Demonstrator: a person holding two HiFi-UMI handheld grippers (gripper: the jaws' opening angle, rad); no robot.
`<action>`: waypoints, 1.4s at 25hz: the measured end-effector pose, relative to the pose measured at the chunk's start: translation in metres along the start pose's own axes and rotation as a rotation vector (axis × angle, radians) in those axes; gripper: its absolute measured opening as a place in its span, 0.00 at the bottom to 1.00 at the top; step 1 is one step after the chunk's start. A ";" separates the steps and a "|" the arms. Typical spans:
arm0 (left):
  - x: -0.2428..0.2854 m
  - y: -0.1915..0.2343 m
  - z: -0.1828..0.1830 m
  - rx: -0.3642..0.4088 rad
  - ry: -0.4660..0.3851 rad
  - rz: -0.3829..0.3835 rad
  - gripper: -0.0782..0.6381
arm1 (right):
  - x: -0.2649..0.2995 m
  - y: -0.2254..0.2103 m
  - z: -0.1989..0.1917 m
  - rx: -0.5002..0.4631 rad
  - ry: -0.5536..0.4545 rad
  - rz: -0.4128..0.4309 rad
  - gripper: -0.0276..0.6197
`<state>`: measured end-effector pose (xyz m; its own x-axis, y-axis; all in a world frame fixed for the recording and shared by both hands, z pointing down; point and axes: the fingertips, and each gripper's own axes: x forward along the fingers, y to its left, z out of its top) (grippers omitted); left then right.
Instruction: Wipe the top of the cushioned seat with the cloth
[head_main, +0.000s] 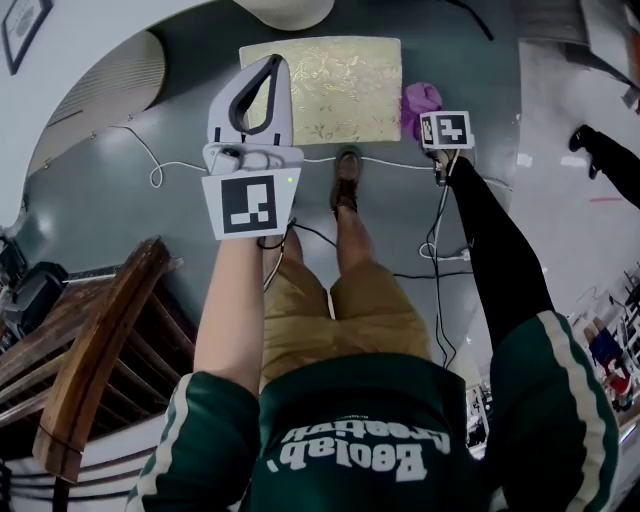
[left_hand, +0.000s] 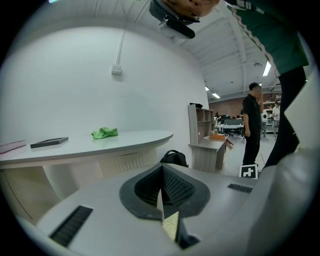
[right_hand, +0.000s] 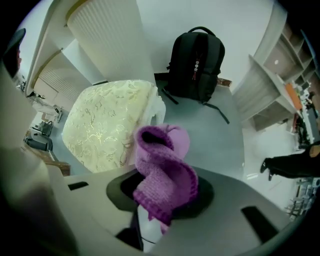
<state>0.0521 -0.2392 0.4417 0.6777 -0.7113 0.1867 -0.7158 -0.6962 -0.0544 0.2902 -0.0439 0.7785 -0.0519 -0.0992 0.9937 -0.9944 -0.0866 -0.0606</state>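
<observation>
The cushioned seat (head_main: 320, 88) is a pale yellow square pad with a gold leaf pattern, low on the grey floor ahead of my feet. My right gripper (head_main: 432, 118) hangs just off its right edge, shut on a purple knitted cloth (head_main: 420, 100). In the right gripper view the cloth (right_hand: 162, 172) bunches up out of the jaws, with the seat (right_hand: 107, 125) close behind it on the left. My left gripper (head_main: 272, 65) is raised high over the seat's left part, shut and empty. In its own view the left gripper (left_hand: 162, 200) points level at a white wall.
A wooden chair (head_main: 90, 350) stands at my left. Cables (head_main: 400, 165) run across the floor by my shoe (head_main: 346, 180). A black backpack (right_hand: 195, 55) leans beyond the seat. A curved white desk (left_hand: 100, 142) carries a green rag (left_hand: 104, 133). A person (left_hand: 252, 125) stands far off.
</observation>
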 end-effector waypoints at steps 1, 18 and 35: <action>-0.002 0.000 -0.002 -0.003 0.006 0.004 0.13 | 0.000 -0.003 -0.005 0.004 0.004 -0.002 0.23; -0.059 0.048 -0.011 -0.003 -0.011 0.050 0.13 | -0.056 0.141 0.023 0.033 -0.283 0.176 0.23; -0.147 0.147 -0.032 0.036 0.005 0.065 0.13 | 0.012 0.391 0.027 -0.067 -0.093 0.276 0.24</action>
<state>-0.1581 -0.2342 0.4381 0.6288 -0.7549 0.1864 -0.7518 -0.6515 -0.1020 -0.0971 -0.1057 0.7638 -0.3158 -0.2003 0.9274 -0.9478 0.0217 -0.3180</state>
